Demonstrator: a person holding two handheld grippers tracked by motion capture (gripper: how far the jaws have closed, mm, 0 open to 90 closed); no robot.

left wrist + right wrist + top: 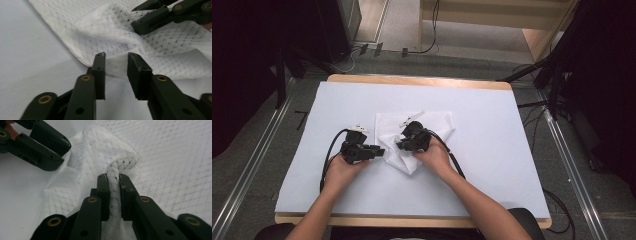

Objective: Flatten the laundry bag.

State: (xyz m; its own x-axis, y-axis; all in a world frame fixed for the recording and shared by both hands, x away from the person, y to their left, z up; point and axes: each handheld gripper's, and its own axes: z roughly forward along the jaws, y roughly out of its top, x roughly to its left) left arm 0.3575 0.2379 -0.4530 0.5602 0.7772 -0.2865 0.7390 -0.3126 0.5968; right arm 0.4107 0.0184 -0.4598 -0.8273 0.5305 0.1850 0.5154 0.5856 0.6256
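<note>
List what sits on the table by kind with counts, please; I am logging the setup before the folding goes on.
White cloth: 1, a ridge of it pinched in the right gripper
White table cover: 1
Black grippers: 2, the right one and the left gripper, whose jaws stand apart at the cloth's edge
Total: 4

One white cloth (pixel 432 131), two tongs, left (pixel 379 151) and right (pixel 401 146).

Lab or recording studio. Beyond jaws: wooden table (pixel 422 80) under white sheet (pixel 492 150), black curtains (pixel 242 60) both sides, metal floor rails (pixel 257 160), loose cables (pixel 432 30) on grey carpet, wooden bench (pixel 492 15).
</note>
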